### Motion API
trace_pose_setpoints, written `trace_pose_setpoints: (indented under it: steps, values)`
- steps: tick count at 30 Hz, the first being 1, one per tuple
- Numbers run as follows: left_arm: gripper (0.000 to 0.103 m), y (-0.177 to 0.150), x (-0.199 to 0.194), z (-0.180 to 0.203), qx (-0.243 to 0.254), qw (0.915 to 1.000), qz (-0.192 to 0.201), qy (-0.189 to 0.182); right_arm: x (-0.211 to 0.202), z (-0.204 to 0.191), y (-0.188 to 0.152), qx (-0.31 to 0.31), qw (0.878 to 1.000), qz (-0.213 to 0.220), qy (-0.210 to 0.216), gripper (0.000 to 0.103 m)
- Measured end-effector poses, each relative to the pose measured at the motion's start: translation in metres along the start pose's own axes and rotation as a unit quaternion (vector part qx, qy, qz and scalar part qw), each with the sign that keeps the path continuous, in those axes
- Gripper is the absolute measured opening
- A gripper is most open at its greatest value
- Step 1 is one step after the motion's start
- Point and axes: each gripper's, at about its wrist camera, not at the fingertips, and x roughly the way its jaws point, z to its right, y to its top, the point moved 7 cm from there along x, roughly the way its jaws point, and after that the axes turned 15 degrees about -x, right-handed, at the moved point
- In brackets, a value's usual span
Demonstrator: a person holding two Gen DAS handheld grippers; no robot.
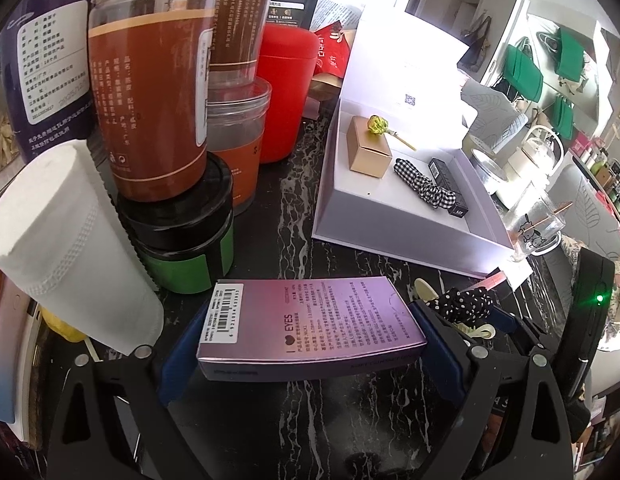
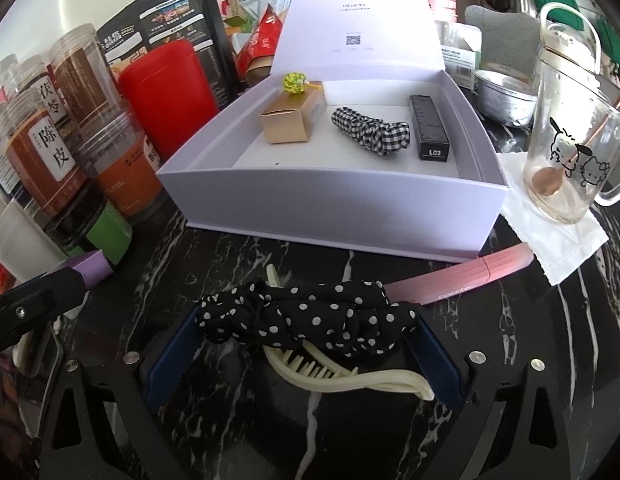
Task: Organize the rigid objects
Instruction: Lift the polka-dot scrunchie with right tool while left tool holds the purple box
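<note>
- Holding the purple box (image 1: 310, 326) crosswise in my left hand-held gripper (image 1: 306, 344), the blue pads (image 1: 178, 350) pressed on its two short ends; it looks lifted just off the black marble desk (image 1: 294, 216), barcode side up.
- My right hand-held gripper (image 2: 306, 344) is clamped on the polka-dot hair clip (image 2: 306, 318), pads pinching the fabric bow while the cream claw hangs below it.
- Both grips take the narrow span, I judge, so each piece stays level for a clean drop.
- Straight ahead sits the open white gift box (image 2: 329, 196), lid propped up behind. Inside: a gold carton (image 2: 292, 120) with a yellow-green lollipop (image 2: 294, 82) on it, a checked bow (image 2: 369, 130), and a black lipstick box (image 2: 427, 128).
- The bare strip near its front wall looks like the place for these two.
- The stacked jars (image 1: 158, 100) crowd my left side, and the glass mug (image 2: 569, 148) my right; I'd go in carefully.
</note>
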Motion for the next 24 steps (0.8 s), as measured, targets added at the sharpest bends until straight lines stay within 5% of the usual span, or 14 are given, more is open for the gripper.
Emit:
trace_pose_setpoints:
  steps: [24]
  values:
    - [0.097, -0.032, -0.049, 0.053, 0.061, 0.9976, 0.026, -0.017, -0.114, 0.018, -0.023, 0.001, 0.997, 0.073, -0.015, 0.099]
